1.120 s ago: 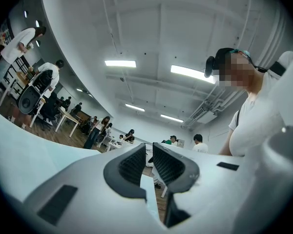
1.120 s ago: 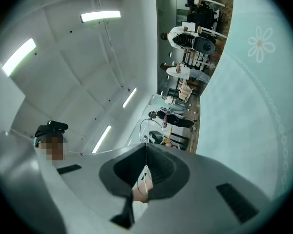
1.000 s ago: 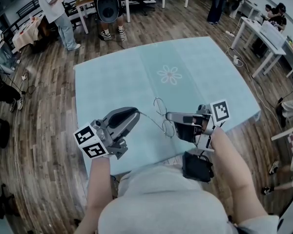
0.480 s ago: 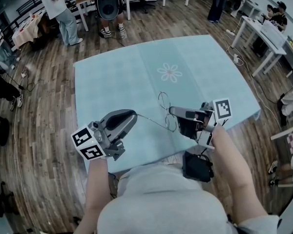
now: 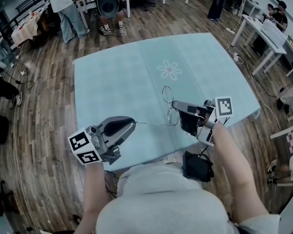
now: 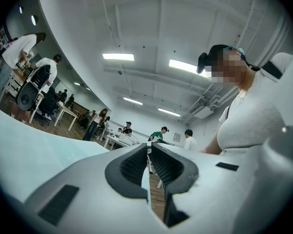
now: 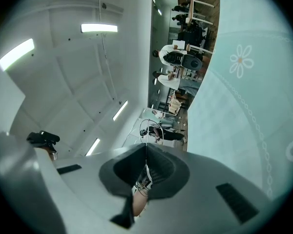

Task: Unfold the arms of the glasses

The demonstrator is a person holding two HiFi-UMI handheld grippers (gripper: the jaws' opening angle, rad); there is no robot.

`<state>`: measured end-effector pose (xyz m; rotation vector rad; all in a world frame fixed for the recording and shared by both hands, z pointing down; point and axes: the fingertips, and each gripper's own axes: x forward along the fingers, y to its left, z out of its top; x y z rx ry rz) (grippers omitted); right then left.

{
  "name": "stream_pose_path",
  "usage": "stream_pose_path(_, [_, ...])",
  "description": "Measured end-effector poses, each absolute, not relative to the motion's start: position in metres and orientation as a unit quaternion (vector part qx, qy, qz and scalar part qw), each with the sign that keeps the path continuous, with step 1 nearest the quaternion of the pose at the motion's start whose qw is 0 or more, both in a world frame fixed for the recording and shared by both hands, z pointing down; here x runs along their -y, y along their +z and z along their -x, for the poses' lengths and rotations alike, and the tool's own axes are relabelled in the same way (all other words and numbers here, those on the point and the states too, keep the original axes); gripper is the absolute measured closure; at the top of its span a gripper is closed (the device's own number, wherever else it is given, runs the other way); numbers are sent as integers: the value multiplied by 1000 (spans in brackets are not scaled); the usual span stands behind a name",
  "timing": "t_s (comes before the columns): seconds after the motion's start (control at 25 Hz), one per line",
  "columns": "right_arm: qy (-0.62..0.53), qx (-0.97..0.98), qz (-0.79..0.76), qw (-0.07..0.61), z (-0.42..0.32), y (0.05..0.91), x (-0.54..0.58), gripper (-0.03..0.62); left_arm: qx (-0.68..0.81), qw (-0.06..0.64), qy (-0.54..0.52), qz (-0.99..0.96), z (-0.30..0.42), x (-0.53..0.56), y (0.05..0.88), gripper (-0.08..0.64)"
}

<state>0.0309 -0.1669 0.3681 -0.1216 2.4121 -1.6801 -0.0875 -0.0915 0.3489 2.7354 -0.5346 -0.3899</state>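
The table (image 5: 112, 82) under its pale blue cloth fills the middle of the head view. The flower print (image 5: 169, 71) lies toward its far side. All the cloth around the flower is bare out to the edges. Wooden floor (image 5: 44, 130) runs round every side. Beyond the far edge from the flower stand people and a chair with a round black back (image 5: 107, 5). To the flower's right, past the table's corner, are white tables (image 5: 266, 35) with people seated at them.

Nearer than the flower, toward the near edge, both grippers meet over the cloth. The left gripper (image 5: 133, 123) (image 6: 149, 147) is near and left of the flower. Its jaws have just been closing and now stand narrow, nipping the tip of the arm (image 5: 154, 124). The right gripper (image 5: 175, 104) (image 7: 146, 150) is straight on the near side of the flower. Its jaws are clamped on wire of the frame, which shows between the pads. A black pouch (image 5: 198, 165) hangs at the person's waist, off the near edge.

The glasses (image 5: 169, 104) are thin silver wire with two round rims. They are held between flower and near edge. One arm is swung out straight toward the left gripper. Whether they touch the cloth I cannot tell.
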Motion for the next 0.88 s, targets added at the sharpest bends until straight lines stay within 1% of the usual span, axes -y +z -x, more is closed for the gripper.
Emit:
stream_pose_path(0.4, [-570,-814,54,100,-32,371,170,581,158,162,-113,-967,78,71,355,523])
stream_pose_path(0.88, [-573,-806,86,118,-37,375,179,582,141,154,-82,-974,67,61,362,523])
